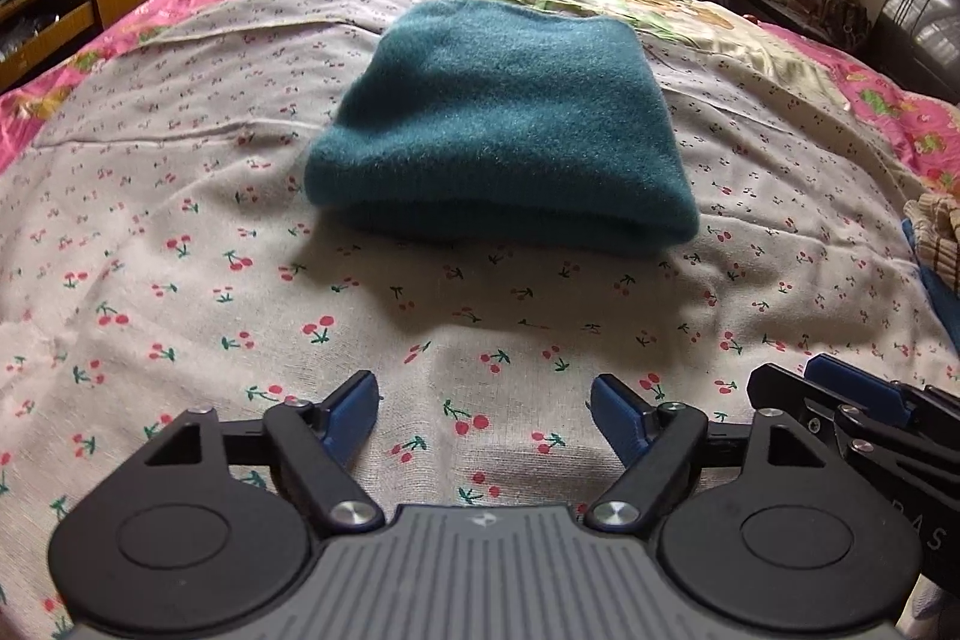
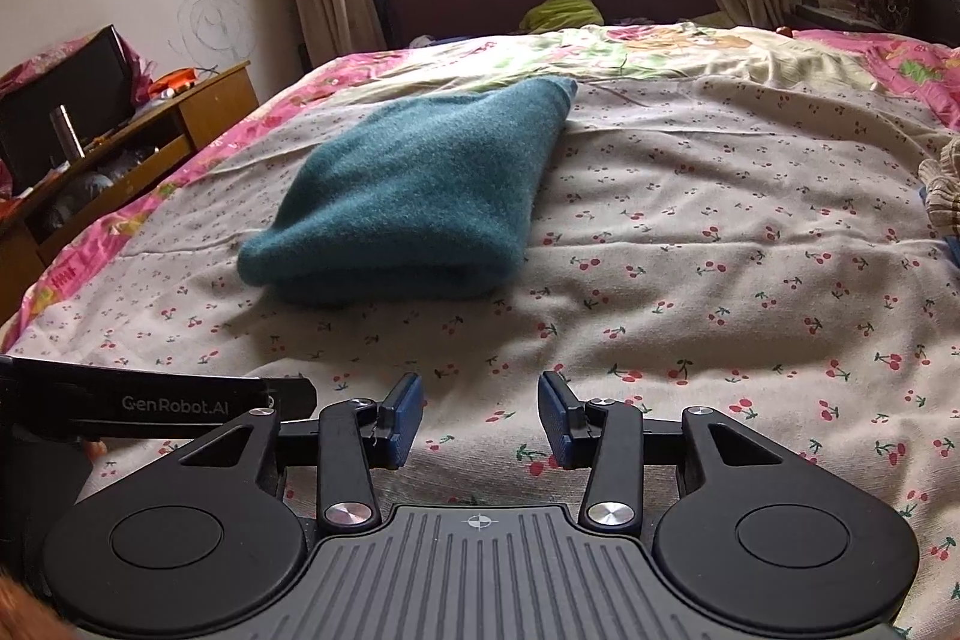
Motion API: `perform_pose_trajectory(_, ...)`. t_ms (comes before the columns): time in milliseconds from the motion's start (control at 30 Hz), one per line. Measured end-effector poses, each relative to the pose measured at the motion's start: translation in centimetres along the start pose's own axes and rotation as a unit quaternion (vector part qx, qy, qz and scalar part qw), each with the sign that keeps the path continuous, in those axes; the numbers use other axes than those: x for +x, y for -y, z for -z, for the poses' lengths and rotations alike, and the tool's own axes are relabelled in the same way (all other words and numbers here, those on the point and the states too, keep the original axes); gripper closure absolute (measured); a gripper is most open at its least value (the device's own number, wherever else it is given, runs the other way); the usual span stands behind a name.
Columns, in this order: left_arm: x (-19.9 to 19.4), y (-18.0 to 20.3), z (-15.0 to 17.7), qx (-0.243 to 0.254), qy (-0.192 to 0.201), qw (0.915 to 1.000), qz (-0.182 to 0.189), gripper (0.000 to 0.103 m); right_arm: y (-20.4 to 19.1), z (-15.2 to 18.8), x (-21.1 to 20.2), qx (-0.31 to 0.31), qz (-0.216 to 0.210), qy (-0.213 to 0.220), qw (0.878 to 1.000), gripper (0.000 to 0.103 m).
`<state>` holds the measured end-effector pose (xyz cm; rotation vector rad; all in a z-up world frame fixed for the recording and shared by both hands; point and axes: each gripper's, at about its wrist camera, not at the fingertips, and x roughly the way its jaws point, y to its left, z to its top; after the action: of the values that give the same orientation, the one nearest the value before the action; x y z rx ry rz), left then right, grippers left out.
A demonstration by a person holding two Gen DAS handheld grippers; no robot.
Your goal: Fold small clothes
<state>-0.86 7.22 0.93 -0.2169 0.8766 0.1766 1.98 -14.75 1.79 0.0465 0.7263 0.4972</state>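
With both my left gripper (image 1: 485, 415) and right gripper (image 2: 480, 415) empty, fingers apart, just short of the folded teal sweater (image 1: 504, 124) on the bed (image 1: 180, 280), a careless snag could undo its fold.
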Motion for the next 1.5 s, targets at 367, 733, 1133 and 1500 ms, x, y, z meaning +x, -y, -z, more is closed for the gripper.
perform_pose_trajectory(367,0.5,1.0,0.1,0.018,-0.008,0.9997,-0.013,0.005,0.7,0.1,0.5,0.009,0.004,-0.006,1.000,0.054)
perform_pose_trajectory(733,1.1,1.9,0.1,0.046,-0.016,0.9980,-0.041,0.003,1.0,0.3,1.1,0.012,0.001,-0.014,1.000,0.054)
perform_pose_trajectory(1133,1.2,1.9,0.1,0.043,-0.019,0.9983,-0.035,0.002,1.2,0.5,1.3,0.014,0.001,-0.019,1.000,0.052)
perform_pose_trajectory(1500,1.2,1.7,0.0,0.038,-0.021,0.9985,-0.033,0.002,1.3,0.5,1.4,0.015,0.004,-0.021,1.000,0.050)
